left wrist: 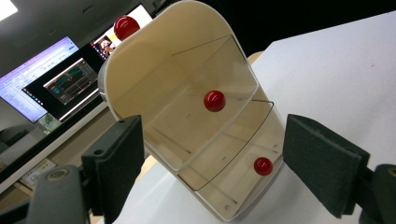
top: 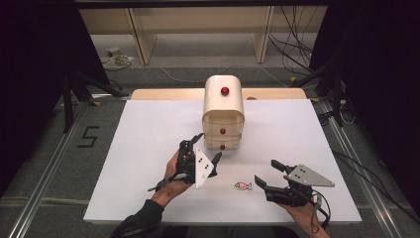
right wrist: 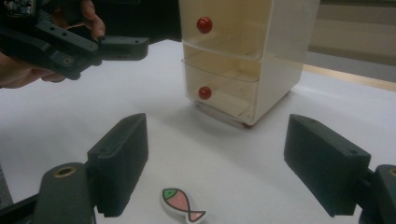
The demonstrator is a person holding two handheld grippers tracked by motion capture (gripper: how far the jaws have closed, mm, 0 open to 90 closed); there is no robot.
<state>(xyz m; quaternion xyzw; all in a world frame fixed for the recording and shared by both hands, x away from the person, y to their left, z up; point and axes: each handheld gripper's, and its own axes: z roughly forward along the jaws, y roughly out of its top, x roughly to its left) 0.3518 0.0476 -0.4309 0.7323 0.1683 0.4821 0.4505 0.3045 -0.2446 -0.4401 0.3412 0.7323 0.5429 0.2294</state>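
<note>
High view: two wide-open, empty claws, left claw (top: 208,147) and right claw (top: 267,172), one drawer unit (top: 224,111), three red knobs, one fish (top: 243,185).

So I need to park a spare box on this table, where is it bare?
The white table is bare left of the drawer unit and right of it, up to both far corners. It is crowded in front of the drawers, around the left gripper, fish sticker and right gripper.
</note>
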